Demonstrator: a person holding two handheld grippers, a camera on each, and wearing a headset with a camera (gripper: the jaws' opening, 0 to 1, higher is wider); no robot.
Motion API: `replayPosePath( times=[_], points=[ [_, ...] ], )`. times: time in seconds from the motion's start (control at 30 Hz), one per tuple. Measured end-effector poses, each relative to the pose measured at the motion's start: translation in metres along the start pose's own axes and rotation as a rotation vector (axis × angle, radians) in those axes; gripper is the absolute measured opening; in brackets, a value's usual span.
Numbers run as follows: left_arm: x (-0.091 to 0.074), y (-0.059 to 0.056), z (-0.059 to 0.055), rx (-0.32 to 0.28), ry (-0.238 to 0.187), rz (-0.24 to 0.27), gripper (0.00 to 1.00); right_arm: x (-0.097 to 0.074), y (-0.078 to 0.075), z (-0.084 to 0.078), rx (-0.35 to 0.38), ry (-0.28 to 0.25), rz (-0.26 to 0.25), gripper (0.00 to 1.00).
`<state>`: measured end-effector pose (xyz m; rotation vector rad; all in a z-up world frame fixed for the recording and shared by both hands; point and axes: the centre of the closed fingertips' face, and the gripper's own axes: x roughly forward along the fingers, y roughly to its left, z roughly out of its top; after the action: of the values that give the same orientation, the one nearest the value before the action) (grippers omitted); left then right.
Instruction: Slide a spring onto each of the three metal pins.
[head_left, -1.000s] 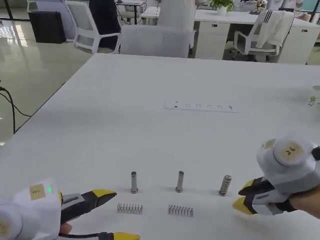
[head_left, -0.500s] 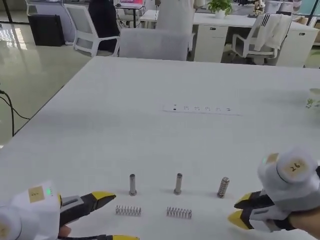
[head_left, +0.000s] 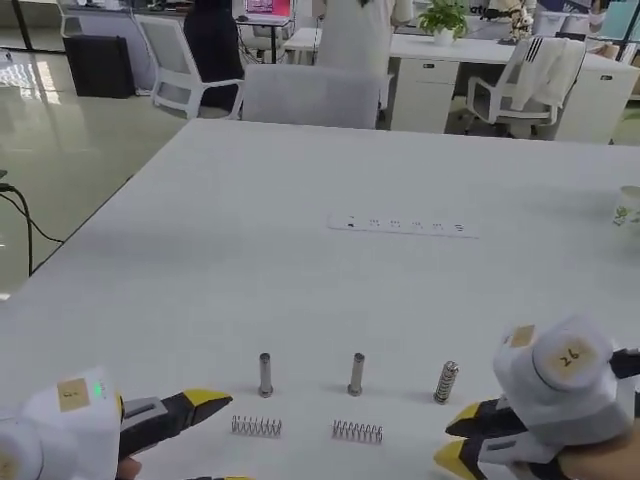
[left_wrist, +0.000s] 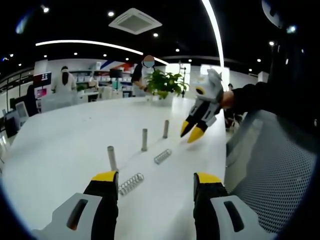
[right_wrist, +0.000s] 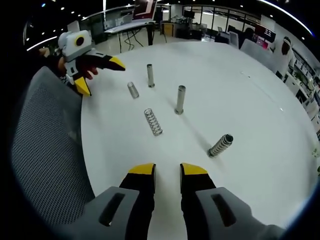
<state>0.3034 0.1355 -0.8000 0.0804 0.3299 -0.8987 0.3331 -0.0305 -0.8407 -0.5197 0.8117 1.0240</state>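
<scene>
Left gripper (left_wrist: 156, 176) is hanging low over the near edge of the white table (head_left: 300, 200) with its jaws spread wide and nothing in them. The right gripper (right_wrist: 167, 169) has its jaws only a little apart, also empty, and sits just off to the side of the right pin (head_left: 446, 382). That pin already wears a spring, so I'd call that one of three done. The middle pin (head_left: 356, 374) and left pin (head_left: 265, 375) stand upright and bare, each with a loose spring lying flat on the table just in front of it: the middle spring (head_left: 357, 431) and the left spring (head_left: 256, 427). So we're between pins here, about to pick up the second spring. In the left gripper view the left spring is right ahead of the open jaws, so my guess is that one goes next. The next move needs the jaws brought down around the coil, a light pinch so it doesn't squash or skitter away, then tipping it upright and lining its bore up over the pin top before sliding it down.
</scene>
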Motion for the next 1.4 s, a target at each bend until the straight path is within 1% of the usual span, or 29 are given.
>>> replayPosePath(
  times=[0.17,0.3,0.43,0.83,1.1,1.4],
  points=[
    [0.0,-0.001,0.0,0.0,0.002,-0.002,0.55,0.004,0.004,0.009,-0.02,-0.005,0.012,0.17],
    [0.001,-0.003,-0.001,0.005,0.005,-0.005,0.55,0.01,0.009,0.018,-0.051,-0.005,0.027,0.17],
    [0.0,-0.002,0.0,0.007,0.004,-0.004,0.55,0.017,0.011,0.028,-0.073,-0.009,0.039,0.17],
    [0.001,-0.001,-0.002,0.003,0.008,-0.007,0.55,0.037,0.016,0.041,-0.134,0.017,0.075,0.16],
    [0.003,-0.001,-0.002,0.002,0.01,-0.014,0.55,0.049,0.018,0.042,-0.161,0.046,0.097,0.15],
    [0.005,-0.003,-0.003,0.004,0.016,-0.03,0.53,0.056,0.018,0.037,-0.186,0.089,0.109,0.13]
  ],
)
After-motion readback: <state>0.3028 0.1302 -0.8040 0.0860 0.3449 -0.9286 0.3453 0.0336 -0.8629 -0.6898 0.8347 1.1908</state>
